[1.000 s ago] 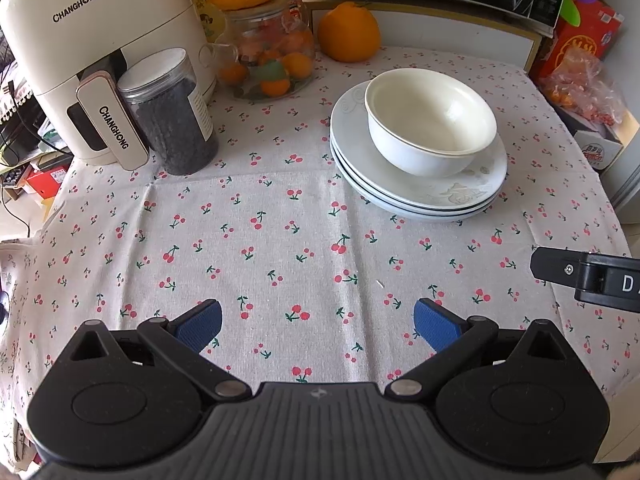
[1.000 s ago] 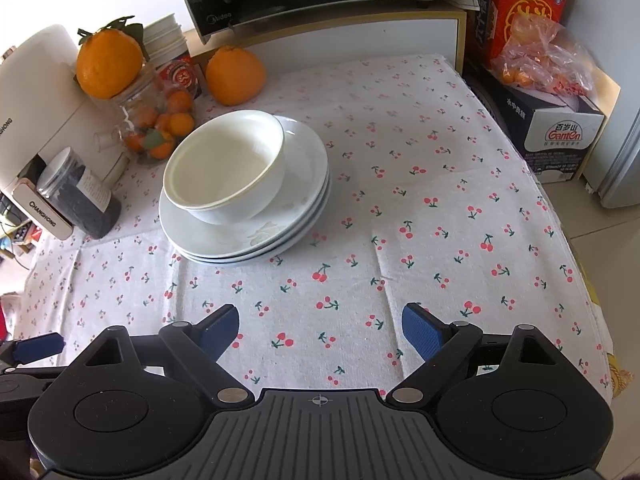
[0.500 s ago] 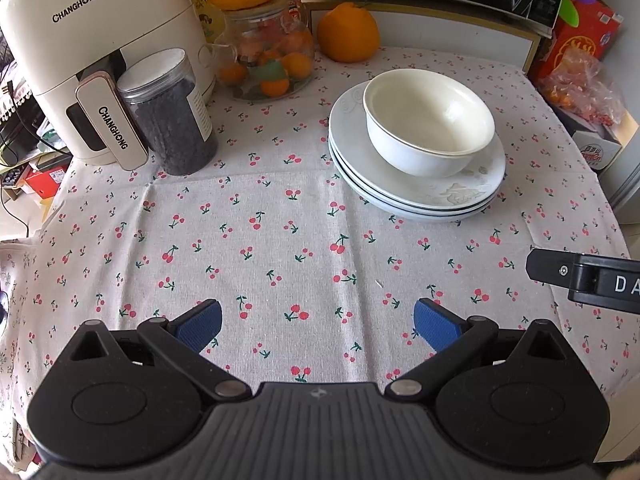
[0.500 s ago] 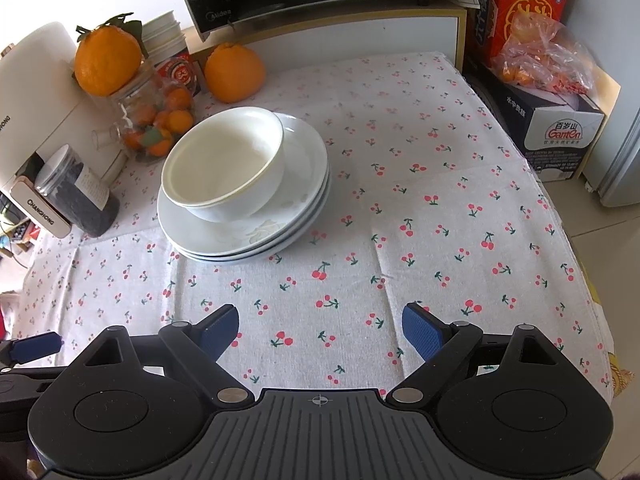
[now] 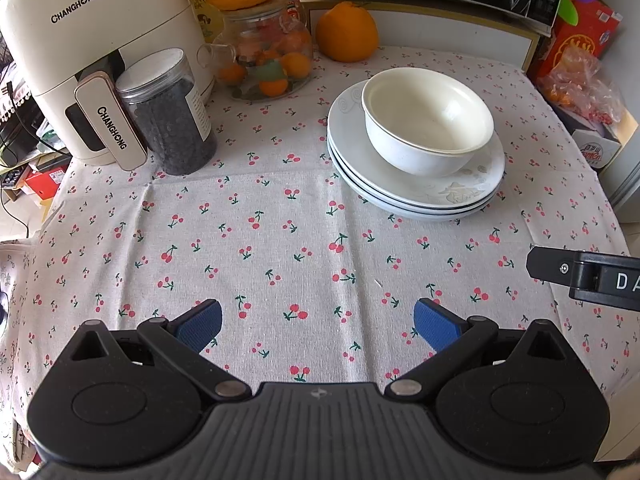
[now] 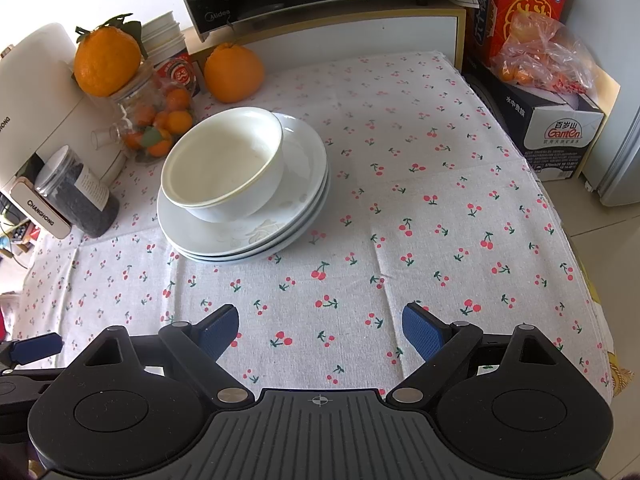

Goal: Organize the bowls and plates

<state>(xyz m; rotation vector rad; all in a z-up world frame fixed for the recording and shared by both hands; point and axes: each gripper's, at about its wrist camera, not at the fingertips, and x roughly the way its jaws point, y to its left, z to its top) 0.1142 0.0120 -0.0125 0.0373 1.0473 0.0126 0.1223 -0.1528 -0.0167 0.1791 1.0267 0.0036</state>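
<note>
Left wrist view puts the bowl (image 5: 428, 120) on stacked plates (image 5: 416, 184), ahead and right of the left gripper (image 5: 318, 320); for the right gripper (image 6: 320, 330) they lie ahead-left. Neither looks clearly nearer. Both tongs gape, empty. Glossy round white ceramic sits on a matte cherry-print cloth (image 5: 280, 240).

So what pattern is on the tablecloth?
Small red cherries with green stems on a pale tablecloth, clearest in the left wrist view.
</note>
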